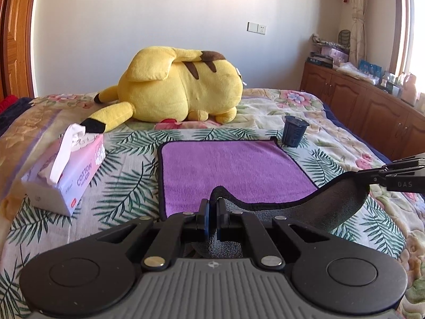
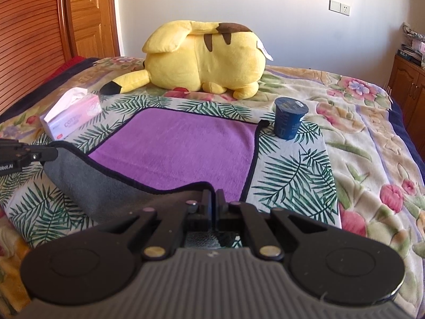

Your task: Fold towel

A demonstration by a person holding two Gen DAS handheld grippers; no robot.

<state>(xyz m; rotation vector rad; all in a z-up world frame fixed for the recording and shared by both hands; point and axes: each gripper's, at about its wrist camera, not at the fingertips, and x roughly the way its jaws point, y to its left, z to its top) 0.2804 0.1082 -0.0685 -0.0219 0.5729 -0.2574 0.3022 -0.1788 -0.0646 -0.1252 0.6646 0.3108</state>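
Observation:
A towel (image 1: pixel 233 170), purple on top and grey underneath with a dark hem, lies on the leaf-print cloth on the bed; it also shows in the right wrist view (image 2: pixel 180 148). My left gripper (image 1: pixel 212 207) is shut on the towel's near left corner and holds it lifted. My right gripper (image 2: pixel 212 199) is shut on the near right corner, also lifted. The near edge hangs between them with its grey underside (image 1: pixel 332 202) showing. The right gripper shows at the right edge of the left wrist view (image 1: pixel 372 178), and the left gripper at the left edge of the right wrist view (image 2: pixel 50 152).
A yellow plush toy (image 1: pixel 183 87) lies beyond the towel. A pink tissue box (image 1: pixel 66 172) sits left of the towel. A dark blue cup (image 2: pixel 289 119) stands at the towel's far right corner. Wooden cabinets (image 1: pixel 372 106) line the right wall.

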